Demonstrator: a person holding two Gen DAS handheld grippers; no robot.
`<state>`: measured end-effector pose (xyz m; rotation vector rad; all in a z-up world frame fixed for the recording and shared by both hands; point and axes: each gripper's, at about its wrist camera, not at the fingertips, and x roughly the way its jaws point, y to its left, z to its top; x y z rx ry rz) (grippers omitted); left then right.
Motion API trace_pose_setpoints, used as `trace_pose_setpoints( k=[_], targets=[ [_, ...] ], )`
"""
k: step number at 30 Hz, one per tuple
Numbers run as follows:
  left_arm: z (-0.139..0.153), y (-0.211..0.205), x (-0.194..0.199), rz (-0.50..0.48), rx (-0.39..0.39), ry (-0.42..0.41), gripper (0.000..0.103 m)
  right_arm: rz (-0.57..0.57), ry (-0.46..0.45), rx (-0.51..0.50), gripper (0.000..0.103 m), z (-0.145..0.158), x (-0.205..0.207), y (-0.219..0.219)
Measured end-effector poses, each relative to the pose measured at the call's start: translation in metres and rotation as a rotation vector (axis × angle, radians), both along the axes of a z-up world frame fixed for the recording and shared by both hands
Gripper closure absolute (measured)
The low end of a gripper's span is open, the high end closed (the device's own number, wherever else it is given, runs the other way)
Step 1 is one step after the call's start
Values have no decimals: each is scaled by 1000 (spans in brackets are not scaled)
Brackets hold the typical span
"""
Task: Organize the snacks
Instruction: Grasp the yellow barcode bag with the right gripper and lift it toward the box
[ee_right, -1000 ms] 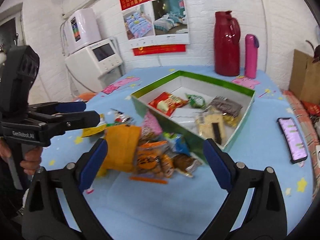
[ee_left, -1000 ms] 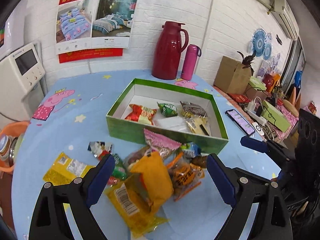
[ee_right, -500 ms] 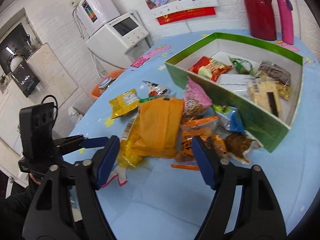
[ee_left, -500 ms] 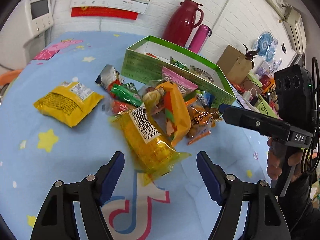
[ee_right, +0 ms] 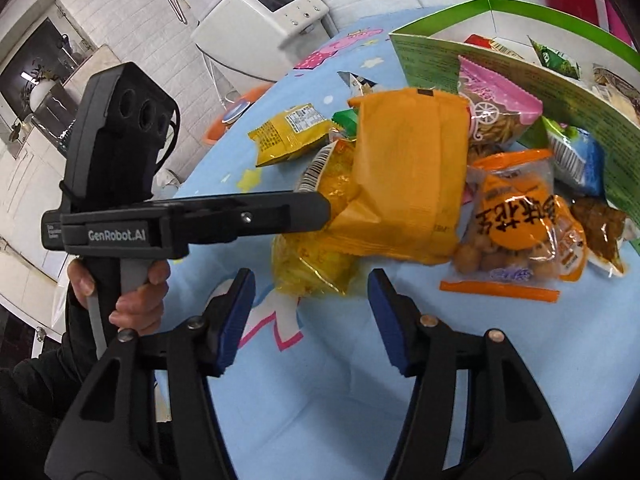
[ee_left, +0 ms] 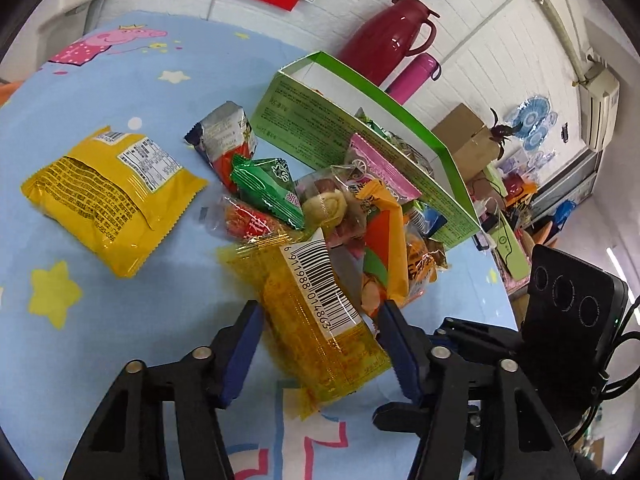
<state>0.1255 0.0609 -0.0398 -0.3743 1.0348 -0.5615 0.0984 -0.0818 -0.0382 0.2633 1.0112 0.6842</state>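
A clear yellow packet with a barcode (ee_left: 316, 312) lies at the near end of a snack pile on the blue tablecloth. My left gripper (ee_left: 320, 340) is open and straddles it, one blue pad on each side and close to its edges. From the right wrist view the left gripper (ee_right: 320, 210) reaches in sideways over that yellow packet (ee_right: 316, 252). My right gripper (ee_right: 312, 304) is open and holds nothing, just short of the packet's crumpled end. An orange packet (ee_right: 412, 168) lies on top of the yellow one. The green box (ee_left: 360, 120) behind the pile holds several snacks.
A yellow bag (ee_left: 108, 192) lies apart at the left. A pink packet (ee_right: 492, 108) leans on the green box wall (ee_right: 520, 60), with a bag of nuts (ee_right: 520, 232) in front. A red thermos (ee_left: 384, 36) and pink bottle (ee_left: 412, 76) stand behind. A hand (ee_right: 132, 292) grips the left handle.
Both grippers have come down and in toward the pile. The left one now has the yellow barcode packet between its fingers, and its gap has narrowed a little.
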Motion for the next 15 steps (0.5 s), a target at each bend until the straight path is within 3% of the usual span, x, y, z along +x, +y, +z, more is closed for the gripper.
trace_pose_setpoints(
  k=[2,5,9,15],
  targets=[
    [-3,2,1,0,-17,6,50,-9,3,2,42,-3,5,5],
    [-6,4,-2,3,-20,6,55,-25,24,11,59,-9,10,7],
    [-4,2,-13,-1,-7,-7,62,-17,25,18,67,-6,3,11],
    [24,8,-47,29,3,-74,62,26,-30,40,68,18,-20,18]
  ],
)
